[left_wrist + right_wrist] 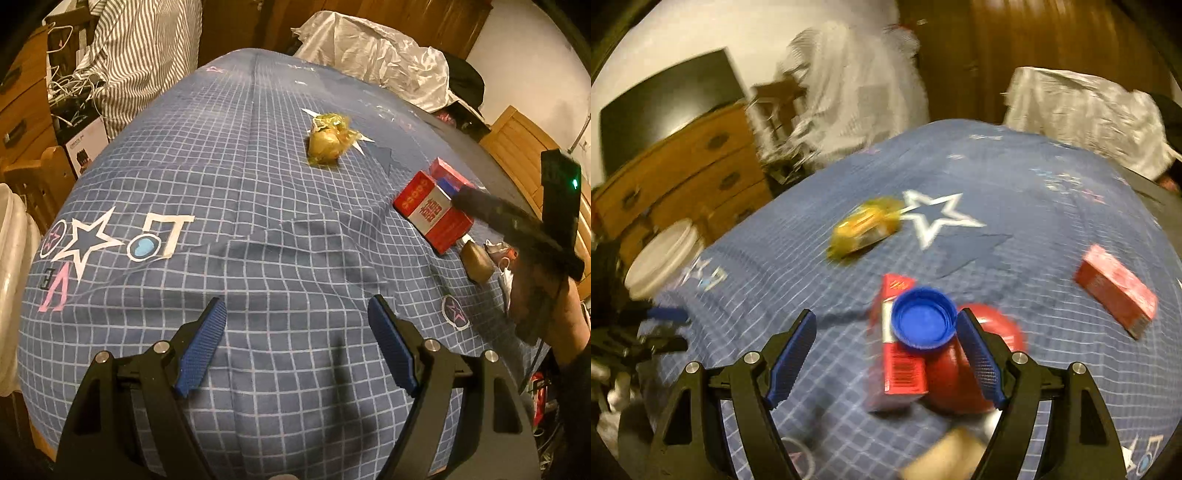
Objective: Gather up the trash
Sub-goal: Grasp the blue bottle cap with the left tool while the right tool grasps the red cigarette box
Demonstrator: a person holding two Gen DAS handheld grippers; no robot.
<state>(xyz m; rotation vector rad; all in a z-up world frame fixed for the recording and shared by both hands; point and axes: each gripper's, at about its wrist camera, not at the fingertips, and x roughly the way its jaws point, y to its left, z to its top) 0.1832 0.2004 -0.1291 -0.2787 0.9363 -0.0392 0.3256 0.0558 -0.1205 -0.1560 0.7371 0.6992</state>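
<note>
Trash lies on a blue checked bedcover. A crumpled yellow wrapper sits mid-bed; it also shows in the right wrist view. A red box lies at the right, with a second red box behind it. My left gripper is open and empty above the bare cover. My right gripper is open, blurred by motion; a blue bottle cap rests against its right finger, above a red box and a red round object. Another red box lies right.
A brown block lies near the bed's right edge. A white bucket stands left of the bed by a wooden dresser. Crumpled white plastic covers the far end. Striped cloth hangs at the far left.
</note>
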